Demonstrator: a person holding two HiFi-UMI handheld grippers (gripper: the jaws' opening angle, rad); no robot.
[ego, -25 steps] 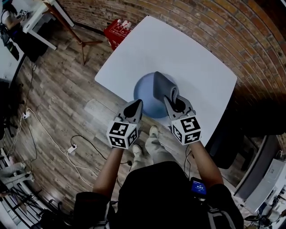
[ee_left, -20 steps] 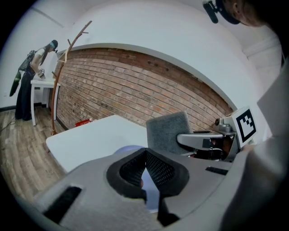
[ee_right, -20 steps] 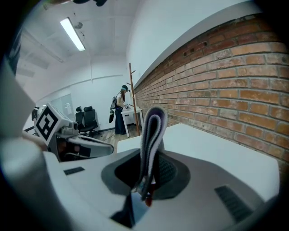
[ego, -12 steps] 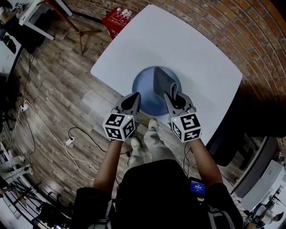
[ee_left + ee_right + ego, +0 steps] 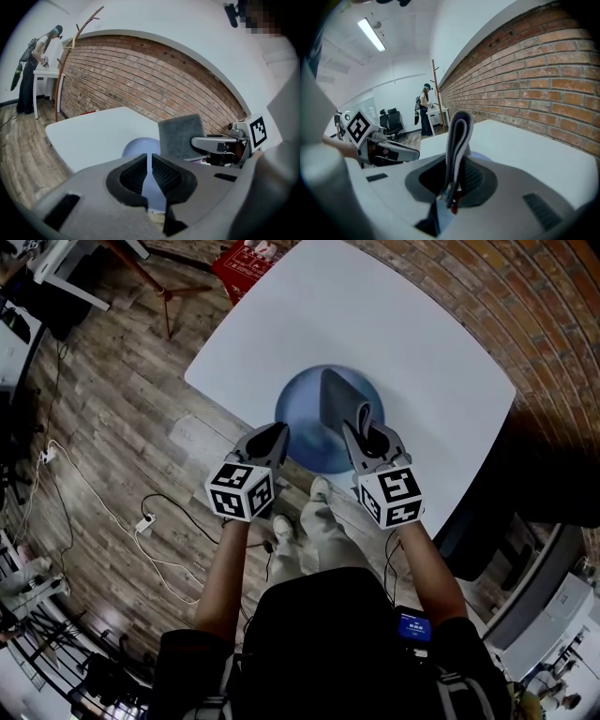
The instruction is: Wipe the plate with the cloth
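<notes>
White table [image 5: 422,343], brick wall [image 5: 525,306], wooden floor [image 5: 94,409], red crate [image 5: 242,259], power strip [image 5: 143,522], distant standing person [image 5: 28,79]

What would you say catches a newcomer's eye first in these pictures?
The folded grey cloth, clamped in the right gripper, sticks out over the blue plate, which sits near the front edge of the white table. The left gripper hovers at the plate's left rim, its jaws nearly together with nothing between them. A red brick wall runs behind the table.
</notes>
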